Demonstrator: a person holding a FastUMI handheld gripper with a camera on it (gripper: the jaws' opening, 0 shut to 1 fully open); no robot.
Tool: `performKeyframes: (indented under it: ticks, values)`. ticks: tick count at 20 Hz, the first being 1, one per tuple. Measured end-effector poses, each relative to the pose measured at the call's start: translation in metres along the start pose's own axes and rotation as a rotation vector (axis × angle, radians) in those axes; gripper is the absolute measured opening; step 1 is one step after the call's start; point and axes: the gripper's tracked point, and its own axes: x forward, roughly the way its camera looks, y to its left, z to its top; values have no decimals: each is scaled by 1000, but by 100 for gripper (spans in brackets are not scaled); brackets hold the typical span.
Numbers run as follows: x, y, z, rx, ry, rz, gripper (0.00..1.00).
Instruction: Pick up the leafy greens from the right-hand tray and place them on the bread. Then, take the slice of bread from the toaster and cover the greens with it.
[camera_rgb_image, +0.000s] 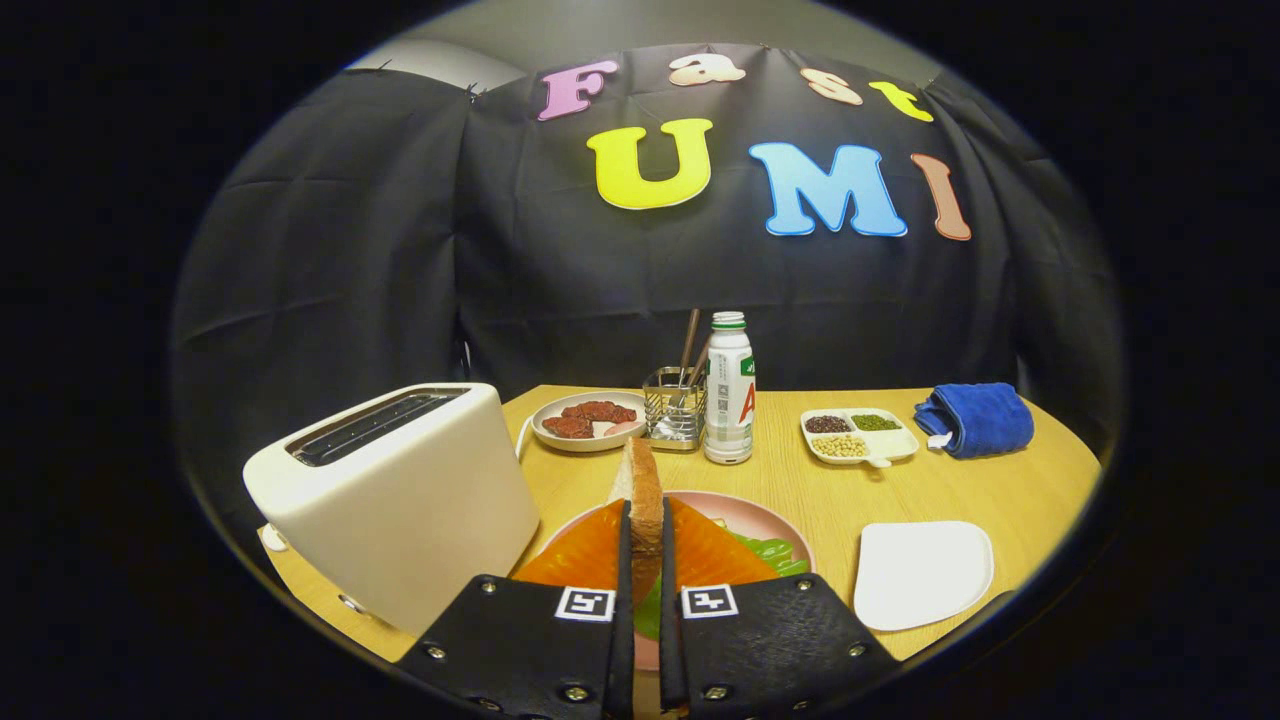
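Note:
My gripper (645, 530) is shut on a slice of bread (644, 497), which stands on edge between the two fingers. It hangs above a pink plate (770, 520). On that plate lie leafy greens (775, 552), just right of the fingers and partly hidden by them. The bread under the greens is hidden. The white toaster (400, 490) stands to the left of the fingers, its slot looking empty. A white tray (922, 570) to the right of the plate is bare.
Beyond the plate stand a dish of red meat slices (590, 418), a wire cutlery holder (675, 405), a white bottle (730, 390) and a divided dish of beans (858, 434). A folded blue cloth (975, 418) lies at the back right.

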Motion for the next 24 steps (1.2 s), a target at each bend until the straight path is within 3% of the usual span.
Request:
performKeyframes:
  ticks: [4, 8, 19, 20, 24]
  values:
    - [3, -8, -3, -40, 14, -26, 14]
    - [7, -26, -14, -61, 45, -55, 25]
    - [8, -44, -25, -55, 73, -67, 33]
    - [9, -48, -25, -71, 71, -81, 41]
    - [5, -58, -20, -67, 45, -89, 43]
